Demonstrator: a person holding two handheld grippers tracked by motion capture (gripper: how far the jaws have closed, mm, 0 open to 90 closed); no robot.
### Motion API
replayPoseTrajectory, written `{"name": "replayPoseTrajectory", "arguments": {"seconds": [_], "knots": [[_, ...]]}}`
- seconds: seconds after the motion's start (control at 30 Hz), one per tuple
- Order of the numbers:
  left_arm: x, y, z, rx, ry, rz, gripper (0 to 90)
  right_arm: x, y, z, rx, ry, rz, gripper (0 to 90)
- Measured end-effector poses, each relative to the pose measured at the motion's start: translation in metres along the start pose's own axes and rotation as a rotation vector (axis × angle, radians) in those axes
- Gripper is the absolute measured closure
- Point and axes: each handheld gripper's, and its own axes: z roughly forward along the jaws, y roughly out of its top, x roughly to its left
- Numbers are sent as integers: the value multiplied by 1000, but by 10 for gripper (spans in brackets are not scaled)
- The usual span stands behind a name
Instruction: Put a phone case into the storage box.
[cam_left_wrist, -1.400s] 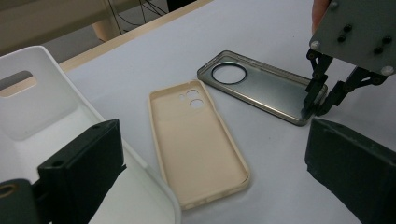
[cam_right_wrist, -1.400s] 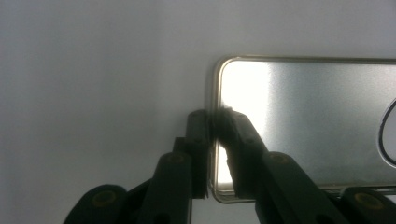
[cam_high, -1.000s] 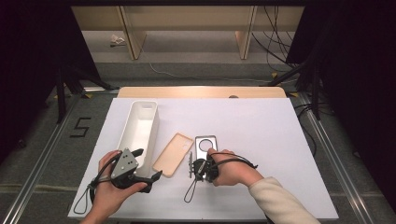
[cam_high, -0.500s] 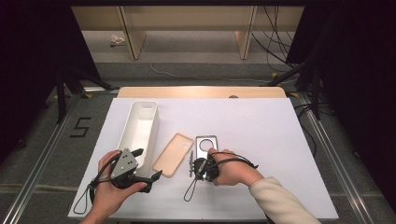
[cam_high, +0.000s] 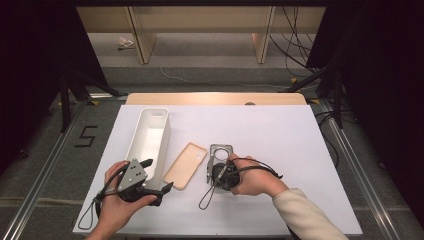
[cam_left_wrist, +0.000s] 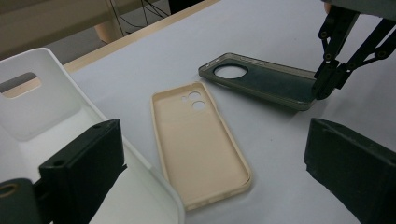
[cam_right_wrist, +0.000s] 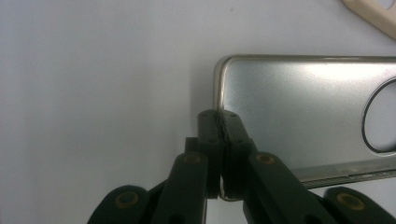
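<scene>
High view, change: the right gripper (cam_high: 209, 172) and the grey phone case (cam_high: 220, 152) sit in the same spot as a moment ago. The hand has hardly moved, and nothing on the bench (cam_high: 280, 135) has shifted.

Right gripper view, grip: the fingers (cam_right_wrist: 210, 126) are pressed tight together on the near short edge of the grey phone case (cam_right_wrist: 299, 121). The thin wall of the case is pinched between them.

What that means: the grab looks finished, so the next step is likely lifting the case, maybe toward the white bin (cam_high: 150, 137).

Where the case is: flat on the bench, just right of the tan phone case (cam_high: 186, 165), with its round camera hole at the far end.

Left gripper view, extra: the left gripper (cam_left_wrist: 210, 177) has its fingers wide apart and holds nothing. The tan phone case (cam_left_wrist: 198, 140) lies open side up between them, farther off. This view also shows the right gripper (cam_left_wrist: 327, 84) biting the end of the grey phone case (cam_left_wrist: 261, 81), and the white bin (cam_left_wrist: 42, 121) close by on the left.

High view, extra: the left gripper (cam_high: 152, 175) rests near the front end of the bin, and both hands can be seen at once.

Risk: the grip is on a thin edge, so the case could slip or tip when lifted.
</scene>
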Motion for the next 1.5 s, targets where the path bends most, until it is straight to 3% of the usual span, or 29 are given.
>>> {"name": "replayPoseTrajectory", "arguments": {"seconds": [0.3,0.47,0.53,0.6,0.67,0.83,1.17,1.5], "knots": [[0,0,-1,-3,4,-1,48,-3,-7,-10,-58,-11,23,891],[1,1,-1,-7,7,-4,54,-4,-10,-15,-121,-33,41,890],[2,1,-2,-9,9,-4,56,-3,-13,-16,-150,-35,56,891],[1,1,-2,-7,7,-12,65,-2,-21,-18,-211,-35,81,891],[1,2,-1,-8,4,-13,71,-2,-22,-19,-226,-35,91,890],[0,5,-2,-14,1,-17,88,-2,-34,-25,-349,-69,127,891],[1,25,2,-18,-11,-42,120,3,-46,-29,-433,-60,146,891],[7,48,17,17,-27,-69,150,10,-50,-29,-463,-62,144,891]]}}
